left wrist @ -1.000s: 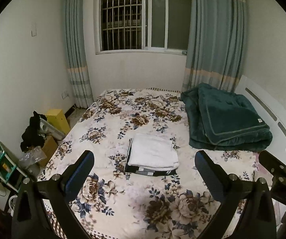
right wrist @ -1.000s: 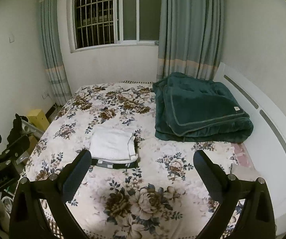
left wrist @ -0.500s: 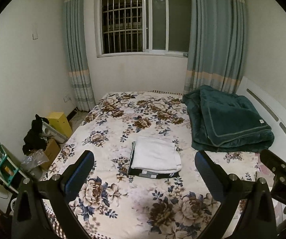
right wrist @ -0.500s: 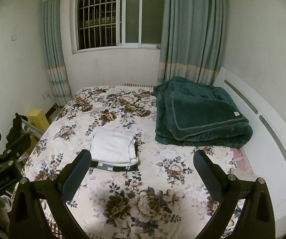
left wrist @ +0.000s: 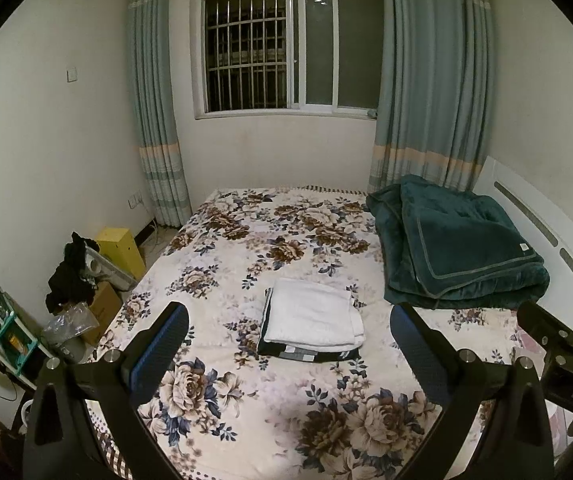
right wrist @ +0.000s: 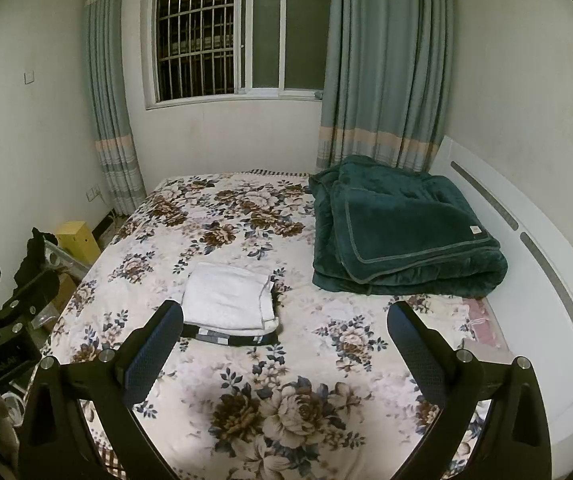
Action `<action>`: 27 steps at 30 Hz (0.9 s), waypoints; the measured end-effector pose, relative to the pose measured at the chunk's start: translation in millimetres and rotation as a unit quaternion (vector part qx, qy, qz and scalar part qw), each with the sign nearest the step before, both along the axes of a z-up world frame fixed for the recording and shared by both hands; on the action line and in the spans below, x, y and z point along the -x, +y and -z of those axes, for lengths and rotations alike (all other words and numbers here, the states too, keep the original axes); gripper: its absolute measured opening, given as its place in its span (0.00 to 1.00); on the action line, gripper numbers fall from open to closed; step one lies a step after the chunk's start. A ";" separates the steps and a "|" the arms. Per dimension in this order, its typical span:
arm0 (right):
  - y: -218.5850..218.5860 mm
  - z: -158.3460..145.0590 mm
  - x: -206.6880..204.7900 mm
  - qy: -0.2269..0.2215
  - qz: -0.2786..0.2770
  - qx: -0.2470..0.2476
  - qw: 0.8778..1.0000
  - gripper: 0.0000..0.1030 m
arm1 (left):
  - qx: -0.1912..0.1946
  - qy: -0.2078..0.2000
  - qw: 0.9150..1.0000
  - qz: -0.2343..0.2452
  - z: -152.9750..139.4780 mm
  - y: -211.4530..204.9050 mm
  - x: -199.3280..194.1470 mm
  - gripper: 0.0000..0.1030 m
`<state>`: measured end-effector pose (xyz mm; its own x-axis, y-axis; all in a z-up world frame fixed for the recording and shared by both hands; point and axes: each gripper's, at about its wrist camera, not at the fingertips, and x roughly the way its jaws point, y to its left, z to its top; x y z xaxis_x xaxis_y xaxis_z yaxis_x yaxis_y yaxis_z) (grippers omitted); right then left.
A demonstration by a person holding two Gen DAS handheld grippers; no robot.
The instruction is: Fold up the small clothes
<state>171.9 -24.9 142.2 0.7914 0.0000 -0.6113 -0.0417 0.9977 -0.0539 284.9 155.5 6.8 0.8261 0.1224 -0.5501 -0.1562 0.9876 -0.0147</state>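
Left hand-held gripper (left wrist: 288, 338) and right hand-held gripper (right wrist: 284, 336) both hang with fingers apart, holding nothing. At twelve o'clock, a folded white garment (left wrist: 312, 314) rests on a dark one (left wrist: 306, 354), apparently folded, mid-bed (left wrist: 246, 408). Folding appears complete; no unfolded clothes visible.

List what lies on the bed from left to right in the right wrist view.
Folded white cloth stacked on a folded black garment with a checked edge → folded dark green plush blanket → small pink cloth at the white headboard's foot. All rest on the floral bedspread.
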 end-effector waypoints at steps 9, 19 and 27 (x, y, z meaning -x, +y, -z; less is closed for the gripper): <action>4.3 3.5 4.0 0.004 -0.003 -0.005 1.000 1.00 | -0.002 -0.004 1.000 -0.004 -2.3 2.1 1.9 1.00; 5.5 4.5 6.8 0.004 -0.003 -0.006 1.000 1.00 | -0.001 -0.004 1.000 -0.004 -3.7 1.9 4.8 1.00; 7.5 3.9 8.4 0.002 -0.003 -0.005 1.000 1.00 | -0.001 -0.004 1.000 -0.001 -4.9 -0.5 9.7 1.00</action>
<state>163.5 -17.4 138.4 0.7893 0.0112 -0.6139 -0.0480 0.9979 -0.0435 275.2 155.0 11.7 0.8306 0.1262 -0.5424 -0.1586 0.9873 -0.0132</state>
